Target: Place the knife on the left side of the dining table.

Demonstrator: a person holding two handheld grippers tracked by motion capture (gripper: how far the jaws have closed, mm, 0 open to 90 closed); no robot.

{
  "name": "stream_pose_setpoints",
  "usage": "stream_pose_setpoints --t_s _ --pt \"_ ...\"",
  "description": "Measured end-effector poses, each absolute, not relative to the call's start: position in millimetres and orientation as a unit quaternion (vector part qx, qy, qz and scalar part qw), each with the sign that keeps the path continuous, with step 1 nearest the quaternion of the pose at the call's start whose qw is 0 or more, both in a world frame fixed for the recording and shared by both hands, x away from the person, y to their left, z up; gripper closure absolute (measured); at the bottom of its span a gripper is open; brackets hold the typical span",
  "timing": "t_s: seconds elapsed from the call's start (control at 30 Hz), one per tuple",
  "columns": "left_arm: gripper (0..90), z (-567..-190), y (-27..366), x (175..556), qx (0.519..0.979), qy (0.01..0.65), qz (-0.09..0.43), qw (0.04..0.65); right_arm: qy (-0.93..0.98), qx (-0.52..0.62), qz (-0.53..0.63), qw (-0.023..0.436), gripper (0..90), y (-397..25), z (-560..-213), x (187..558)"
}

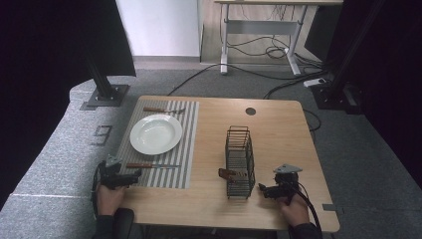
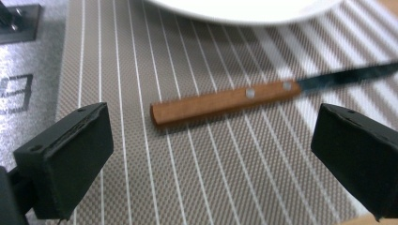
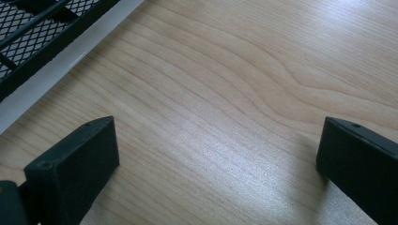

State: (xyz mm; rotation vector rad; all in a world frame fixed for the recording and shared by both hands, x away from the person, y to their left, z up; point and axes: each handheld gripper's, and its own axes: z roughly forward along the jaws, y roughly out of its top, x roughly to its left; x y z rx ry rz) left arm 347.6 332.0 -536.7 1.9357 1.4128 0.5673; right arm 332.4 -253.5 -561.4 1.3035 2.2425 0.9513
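Note:
A white plate lies on a grey striped placemat. A wood-handled knife lies on the mat in front of the plate, and another wood-handled utensil lies behind it. My left gripper is open near the table's front left corner, just short of the knife handle, which lies ahead of the jaws. A black wire rack stands mid-table with wooden handles sticking out of its left side. My right gripper is open over bare wood beside the rack's mesh.
The wooden table has a round cable hole near its far edge. Black stand bases sit on the grey carpet to the left and right. A white desk and cables lie beyond.

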Motion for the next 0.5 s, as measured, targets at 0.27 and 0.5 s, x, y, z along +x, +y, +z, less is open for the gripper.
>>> stream_pose_setpoints --t_s 0.27,0.5 --pt "0.0 -547.5 328.4 351.0 0.769 0.534 0.201 0.289 0.797 0.463 0.338 0.188 0.0 -253.5 -561.4 332.3" --pt "0.0 -547.5 328.5 351.1 0.768 0.535 0.2 0.289 0.797 0.463 0.338 0.188 0.0 -253.5 -561.4 332.3"
